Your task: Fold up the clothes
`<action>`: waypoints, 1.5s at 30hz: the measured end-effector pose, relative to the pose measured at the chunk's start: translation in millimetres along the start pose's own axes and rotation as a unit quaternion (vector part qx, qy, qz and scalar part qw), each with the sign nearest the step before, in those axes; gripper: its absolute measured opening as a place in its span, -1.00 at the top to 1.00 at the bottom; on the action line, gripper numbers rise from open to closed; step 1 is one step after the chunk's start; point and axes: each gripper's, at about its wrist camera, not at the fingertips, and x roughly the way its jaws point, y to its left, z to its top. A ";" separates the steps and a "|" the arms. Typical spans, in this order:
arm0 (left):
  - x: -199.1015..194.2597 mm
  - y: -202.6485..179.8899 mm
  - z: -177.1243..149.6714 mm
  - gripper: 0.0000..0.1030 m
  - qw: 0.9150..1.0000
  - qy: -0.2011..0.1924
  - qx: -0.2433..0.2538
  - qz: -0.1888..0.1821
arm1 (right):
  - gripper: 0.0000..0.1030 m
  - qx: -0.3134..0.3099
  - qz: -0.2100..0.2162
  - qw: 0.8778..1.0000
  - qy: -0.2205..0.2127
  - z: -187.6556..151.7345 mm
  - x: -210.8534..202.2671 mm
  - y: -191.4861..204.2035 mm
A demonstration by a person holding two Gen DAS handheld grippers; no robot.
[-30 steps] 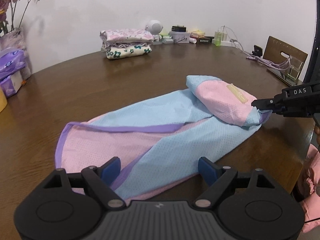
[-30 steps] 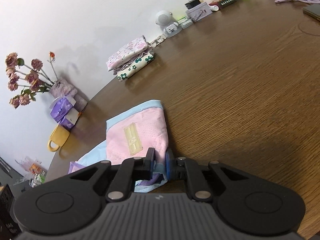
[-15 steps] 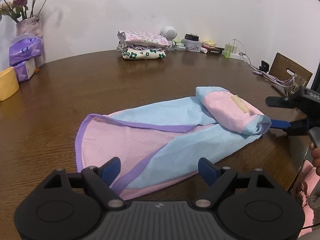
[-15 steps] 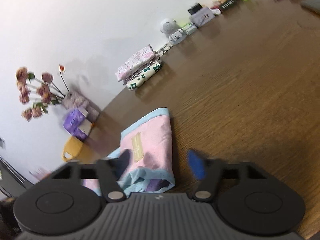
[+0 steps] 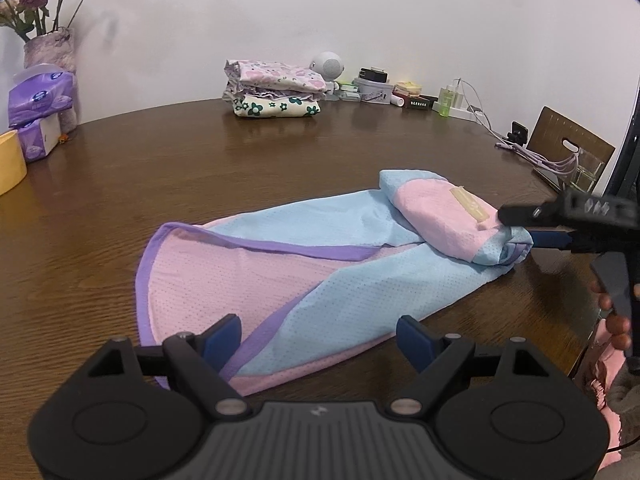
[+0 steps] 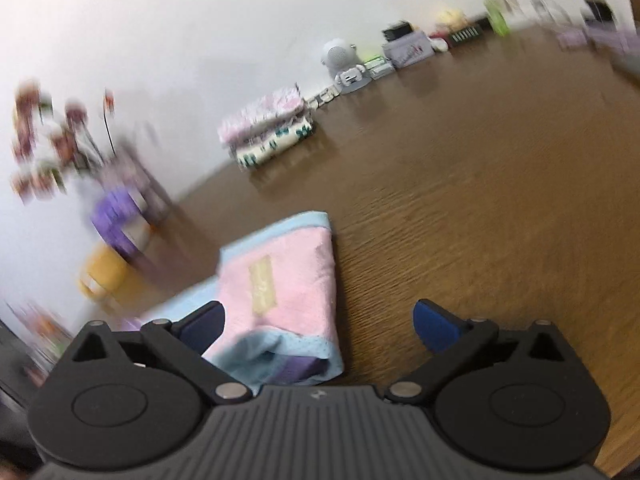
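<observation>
Both claws stand wide, holding nothing. Left claw [image 5: 320, 330], seen from its own camera, hovers over the near edge of a pink, blue and purple mesh garment [image 5: 304, 276] that lies spread on a brown wooden table [image 5: 160, 168]. The garment's right end is folded over into a thick pink panel bearing a small yellowish label [image 5: 468, 204]. Right claw [image 5: 516, 226] sits at that folded end, one black finger above the fold and one blue-padded finger just beside its edge. From the right wrist camera, which is blurred, the right claw's two blue pads [image 6: 436, 324] stand on either side of the folded end, not pressing it. Far across the table, by the white wall, rests a stack of folded floral clothes [image 5: 276, 94]. At the far left are purple tissue packs [image 5: 40, 96] and a vase of flowers [image 5: 50, 46].
</observation>
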 end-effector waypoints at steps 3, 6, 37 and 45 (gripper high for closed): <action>0.1 2.0 -1.3 -0.64 1.000 0.000 -0.002 0.003 | -0.99 -0.075 -0.028 0.997 0.009 -9.5 6.4 22.4; -0.2 2.7 -1.7 -0.64 1.000 -0.001 -0.001 0.004 | -0.99 -0.130 -0.033 0.991 0.012 -21.6 7.4 40.3; -1.8 4.6 -5.7 -0.65 1.000 -0.009 0.014 -0.002 | 0.63 -0.239 -0.001 0.971 -0.022 -58.2 -6.0 99.1; -2.5 3.2 -6.8 -0.66 1.000 -0.013 0.016 0.000 | 0.94 -0.262 0.013 0.965 -0.006 -65.5 -3.0 106.4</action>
